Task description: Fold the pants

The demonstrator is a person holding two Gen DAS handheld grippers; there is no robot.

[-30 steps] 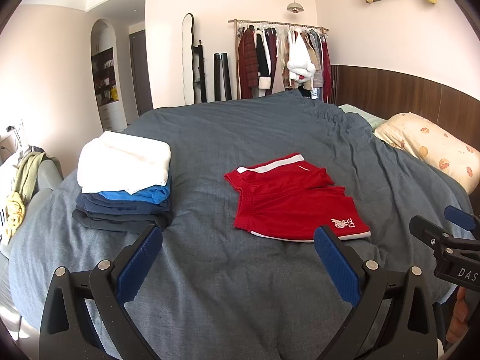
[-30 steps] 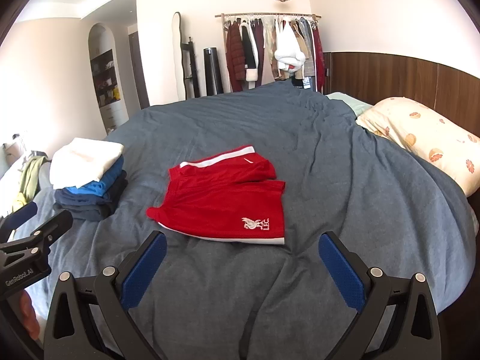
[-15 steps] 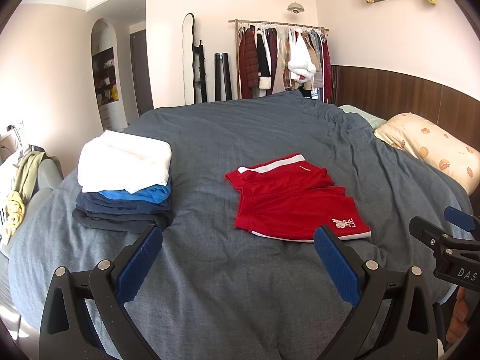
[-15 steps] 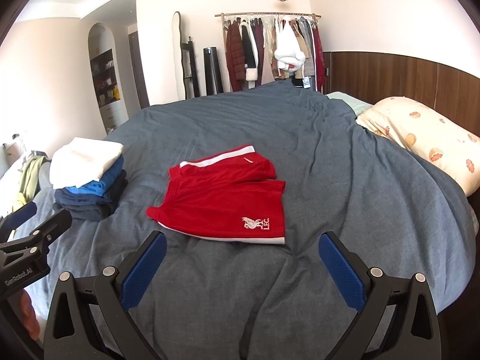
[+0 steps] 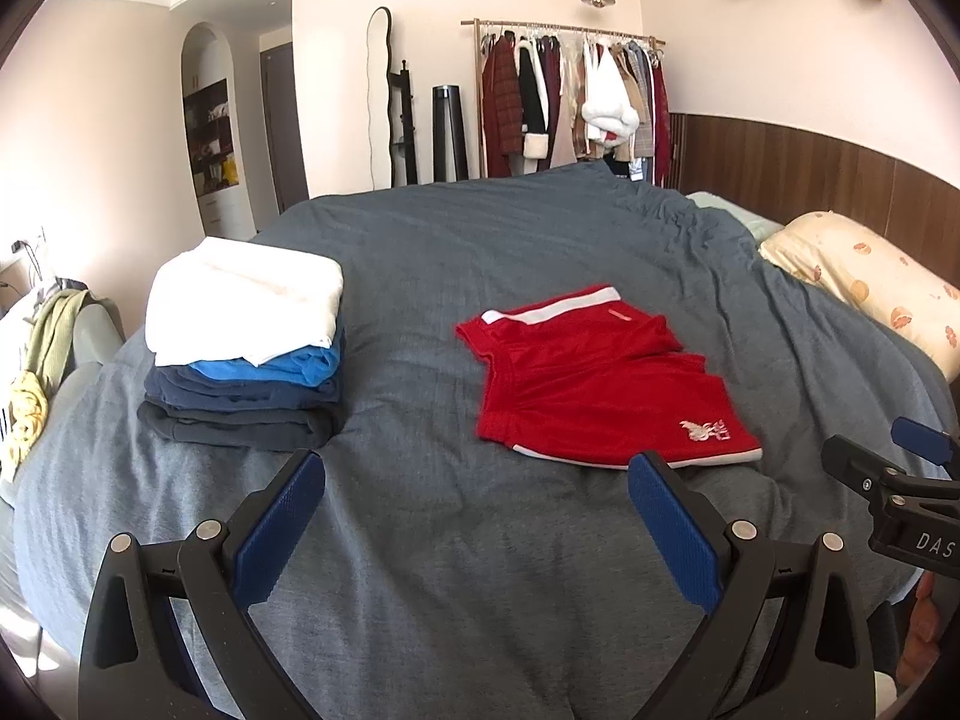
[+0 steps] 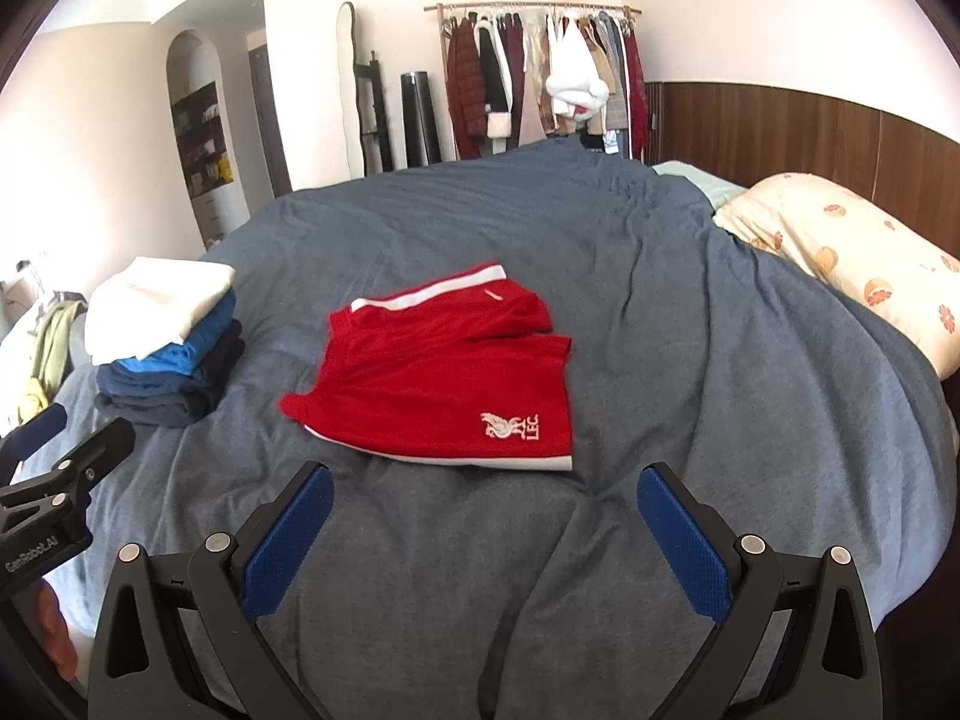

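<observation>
Red shorts look folded once, and my tongs hold nothing.

The big grey bed (image 5: 480,570) carries it all. On its left side sits a pile of folded clothes (image 5: 240,354), so I think those are done. The red shorts (image 6: 438,372) lie flat in the middle of the bed, with 1 half laid over the other. They may need 1 more fold, then go on the pile. My left tongs (image 5: 474,516) and right tongs (image 6: 483,522) are both wide open and hover near the shorts.

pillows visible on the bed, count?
1: a cream pillow with orange prints at the bed's right edge by the wooden headboard. A pale green edge beside it may be another.
</observation>
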